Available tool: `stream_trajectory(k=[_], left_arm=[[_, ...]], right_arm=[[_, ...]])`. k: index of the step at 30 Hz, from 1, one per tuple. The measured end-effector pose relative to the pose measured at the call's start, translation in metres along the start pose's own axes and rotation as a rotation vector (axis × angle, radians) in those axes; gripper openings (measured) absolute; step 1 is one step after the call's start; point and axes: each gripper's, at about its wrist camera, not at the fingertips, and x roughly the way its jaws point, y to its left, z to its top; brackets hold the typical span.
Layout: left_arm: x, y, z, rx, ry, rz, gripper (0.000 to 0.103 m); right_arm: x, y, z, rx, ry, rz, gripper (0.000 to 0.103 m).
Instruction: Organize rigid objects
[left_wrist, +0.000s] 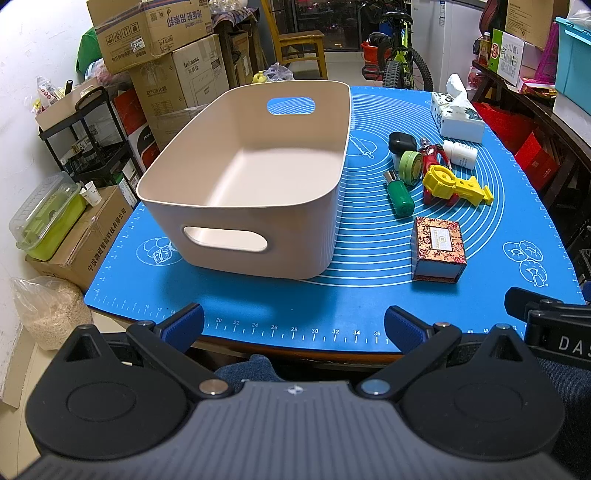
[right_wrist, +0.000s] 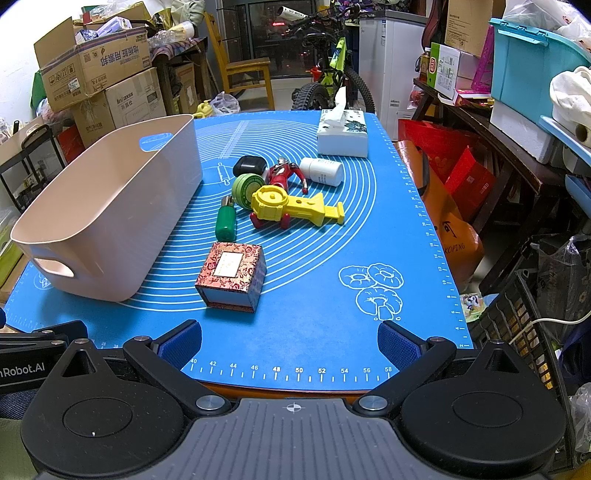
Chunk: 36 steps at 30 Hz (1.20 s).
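An empty beige bin (left_wrist: 243, 177) (right_wrist: 110, 206) stands on the left of the blue mat (left_wrist: 369, 295) (right_wrist: 314, 288). To its right lie a patterned red box (left_wrist: 437, 247) (right_wrist: 232, 275), a green-handled tool (left_wrist: 400, 195) (right_wrist: 226, 220), a green round tin (left_wrist: 412, 167) (right_wrist: 246, 190), a yellow toy (left_wrist: 456, 186) (right_wrist: 295, 208), a red figure (left_wrist: 432, 157) (right_wrist: 284, 173), a black case (left_wrist: 402, 142) (right_wrist: 249, 165) and a white bottle (left_wrist: 460, 153) (right_wrist: 321, 171). My left gripper (left_wrist: 293, 326) and right gripper (right_wrist: 290, 339) are both open and empty at the mat's near edge.
A tissue box (left_wrist: 456, 116) (right_wrist: 342, 131) stands at the mat's far right. Cardboard boxes (left_wrist: 162, 55) and a black cart (left_wrist: 85, 136) are to the left; red bags (right_wrist: 450, 166) and a crate (right_wrist: 524, 325) are to the right. A bicycle (right_wrist: 332, 74) is behind.
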Motion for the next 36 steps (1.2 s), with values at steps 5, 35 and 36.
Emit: stream_trajectory(k=[5, 35, 36], left_arm=[[0.0000, 0.0000, 0.0000, 0.000, 0.000, 0.000, 0.103], [0.0000, 0.0001, 0.0000, -0.001, 0.001, -0.001, 0.103], [0.0000, 0.0001, 0.0000, -0.001, 0.001, -0.001, 0.103]], right_arm=[[0.0001, 0.0001, 0.0000, 0.000, 0.000, 0.000, 0.101], [0.0003, 0.0006, -0.0001, -0.001, 0.001, -0.002, 0.100], [0.0004, 0.0006, 0.0000, -0.002, 0.001, -0.002, 0.100]])
